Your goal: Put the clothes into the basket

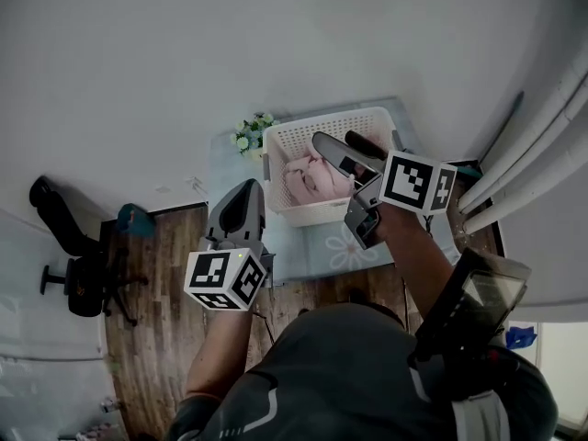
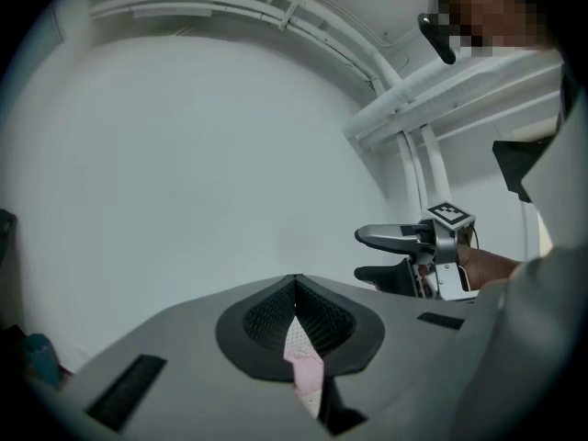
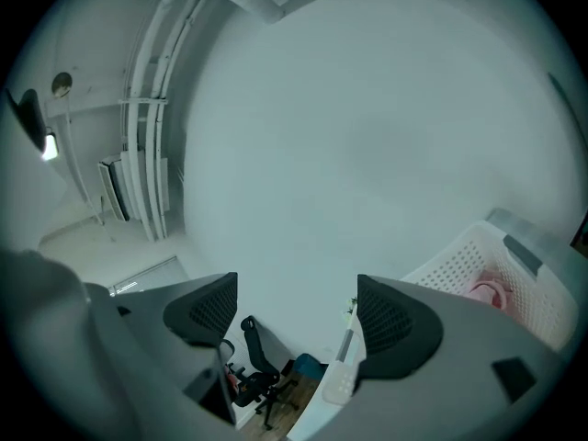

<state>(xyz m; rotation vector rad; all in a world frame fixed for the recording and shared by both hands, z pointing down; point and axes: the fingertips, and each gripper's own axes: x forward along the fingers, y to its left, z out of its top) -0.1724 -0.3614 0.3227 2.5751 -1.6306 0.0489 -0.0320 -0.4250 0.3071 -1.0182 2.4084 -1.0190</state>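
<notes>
While the left gripper (image 2: 296, 285) is pressing its jaws together on a thin strip of pink-and-white cloth (image 2: 304, 364), only that strip is showing in its own view. The rest of the cloth is running down between the jaws and out of sight. In the head view the left gripper (image 1: 247, 186) is pointing up just left of the basket (image 1: 323, 118), and its body is hiding the cloth completely.

The basket is sitting on the table (image 1: 317, 249) with pink clothes (image 1: 310, 177) lying inside it. The right gripper (image 1: 333, 139) is hovering above the basket with its jaws spread and nothing between them, and it is covering part of the basket's right side.

In the right gripper view, the right gripper (image 3: 299, 315) is framing bare wall and a small, dim chair (image 3: 255, 367) far below. The right jaw is cutting off the basket (image 3: 478, 255) at the right edge, so only a bit of the clothes (image 3: 485, 290) is peeking over the rim.

Flowers (image 1: 253, 134) are standing at the basket's far left corner, too small to make out in detail. The left gripper view is also catching the right gripper (image 2: 360, 254) from the side, with its jaws apart.
</notes>
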